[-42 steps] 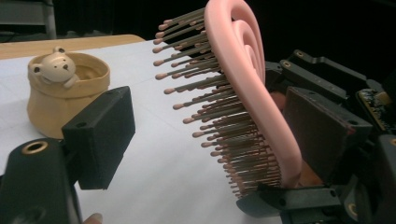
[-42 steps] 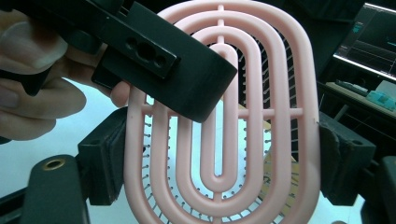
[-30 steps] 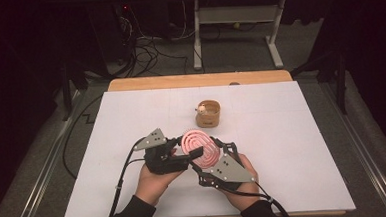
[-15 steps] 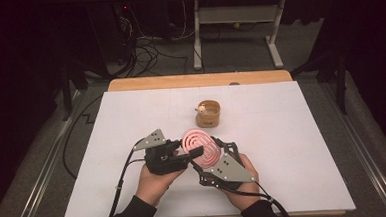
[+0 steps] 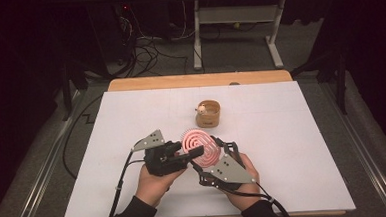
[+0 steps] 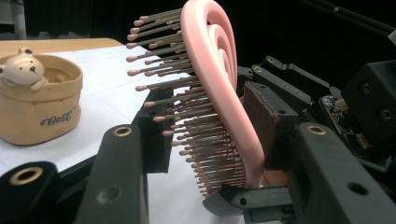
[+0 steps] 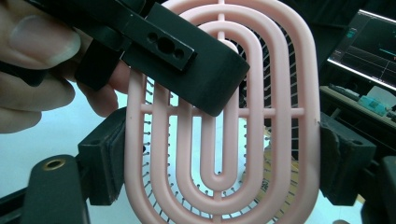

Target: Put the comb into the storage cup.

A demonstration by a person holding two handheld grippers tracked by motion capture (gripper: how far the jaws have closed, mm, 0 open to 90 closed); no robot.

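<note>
Two hand-held grippers meet on one pink brush, held above the near middle of the desk. The right hand-held gripper is clamped across the brush's side edges; the left hand-held gripper pinches it front to back, one jaw on the bristles. Pulling at odds could twist the brush loose, likely on the springy bristle side. A small tan basket stands just beyond; the paper lies bare on both sides.
</note>
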